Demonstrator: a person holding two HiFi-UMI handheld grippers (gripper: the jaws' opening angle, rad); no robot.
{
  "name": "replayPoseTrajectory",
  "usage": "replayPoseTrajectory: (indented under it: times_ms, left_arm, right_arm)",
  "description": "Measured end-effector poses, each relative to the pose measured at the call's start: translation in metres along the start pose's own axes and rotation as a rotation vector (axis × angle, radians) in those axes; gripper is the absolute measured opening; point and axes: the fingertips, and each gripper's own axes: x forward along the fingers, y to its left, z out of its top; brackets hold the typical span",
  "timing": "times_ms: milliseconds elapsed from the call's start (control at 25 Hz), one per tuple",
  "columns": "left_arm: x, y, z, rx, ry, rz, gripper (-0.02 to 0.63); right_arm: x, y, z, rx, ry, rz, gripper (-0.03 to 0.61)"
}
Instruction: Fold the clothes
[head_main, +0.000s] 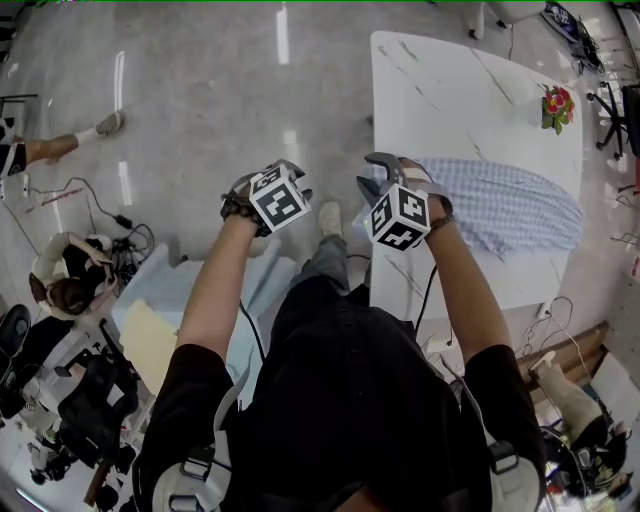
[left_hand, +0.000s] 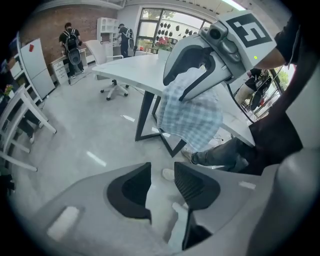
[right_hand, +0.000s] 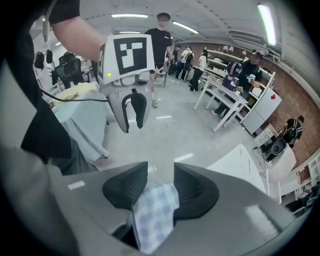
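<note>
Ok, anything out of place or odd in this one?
The checked cloth lies rumpled and droops over the white table's edge; a corner sits loose between the right hand-held gripper's parted jaws. Nothing looks spilled or damaged.

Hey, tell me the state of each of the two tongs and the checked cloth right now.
Checked cloth: unfolded, spread on the white table, one end hanging off its edge.
Left tongs: open, nothing between the jaws.
Right tongs: open, an edge of the checked cloth loose between the jaws.
</note>
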Motion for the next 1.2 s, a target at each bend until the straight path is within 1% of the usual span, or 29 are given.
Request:
replayPoseTrajectory:
  times_ms: [120,240,440,640,760,880,1040,1120,1200]
  left_arm:
    - [-0.005,-0.003,0.007,-0.005,-0.035,0.035,0.152]
    - [-0.009,-0.013,0.018,-0.006,-0.074,0.058,0.152]
    - [-0.007,-0.038,0.045,0.010,-0.128,0.091,0.132]
    - [-0.003,-0.087,0.087,0.070,-0.144,0.125,0.126]
    - [-0.003,-0.120,0.109,0.096,-0.153,0.167,0.123]
    - [0.000,-0.151,0.137,0.097,-0.180,0.220,0.120]
    - [0.016,-0.214,0.198,0.069,-0.242,0.263,0.120]
    - [0.027,-0.243,0.229,0.076,-0.261,0.266,0.121]
    - [0.036,-0.266,0.252,0.090,-0.263,0.269,0.121]
  right_arm:
    - [-0.009,-0.001,-0.002,0.018,-0.015,-0.023,0.164]
    - [-0.029,-0.005,-0.015,0.068,-0.035,-0.066,0.163]
    - [-0.060,-0.008,-0.061,0.145,-0.025,-0.129,0.158]
    - [-0.099,0.004,-0.112,0.230,-0.064,-0.196,0.150]
    - [-0.126,0.020,-0.149,0.278,-0.094,-0.227,0.150]
    - [-0.160,0.039,-0.189,0.309,-0.117,-0.272,0.147]
    - [-0.222,0.063,-0.270,0.359,-0.126,-0.299,0.146]
    - [-0.253,0.068,-0.313,0.381,-0.112,-0.322,0.146]
    - [-0.280,0.071,-0.348,0.402,-0.099,-0.345,0.146]
